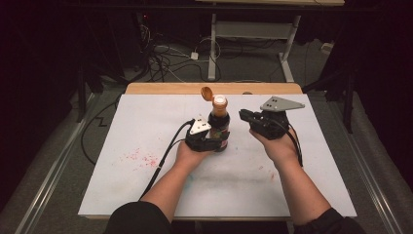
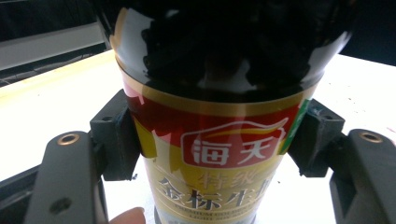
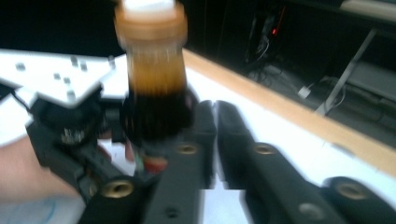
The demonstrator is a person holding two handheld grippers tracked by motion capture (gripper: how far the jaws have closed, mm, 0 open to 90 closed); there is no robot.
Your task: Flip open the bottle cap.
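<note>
Stood upright near the middle of the white table: a dark sauce bottle with a red and gold label, orange flip cap hanging open beside its neck. Gripped low on the label by the left gripper, pads pressed against both sides of the bottle. Held just to the right of the bottle, apart from it: the right gripper, jaws nearly together with a thin gap, nothing between them. Seen on the table left of the arms: red specks.
</note>
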